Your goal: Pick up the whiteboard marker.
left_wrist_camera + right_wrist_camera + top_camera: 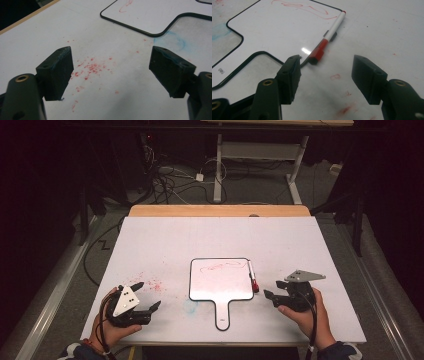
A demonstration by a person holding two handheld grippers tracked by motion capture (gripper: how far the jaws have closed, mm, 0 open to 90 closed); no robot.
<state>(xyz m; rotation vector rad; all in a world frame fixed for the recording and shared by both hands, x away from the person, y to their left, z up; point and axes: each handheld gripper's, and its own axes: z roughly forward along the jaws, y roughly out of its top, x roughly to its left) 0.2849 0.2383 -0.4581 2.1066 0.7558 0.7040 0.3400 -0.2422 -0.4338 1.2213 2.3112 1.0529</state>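
The right tool [274, 288] is hovering with its jaws spread apart and empty, just right of the whiteboard [220, 279]. The left tool [148, 297] is gaping wide too, holding nothing, well to the whiteboard's left over red specks [91, 67] on the desk [170, 240]. A red-capped marker [329, 36] is lying along the whiteboard's right edge, beside a red scribble [299, 6] on its face

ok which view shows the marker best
The right gripper view: the marker lies close, red cap near the claw, along the whiteboard edge. The high view shows it small.
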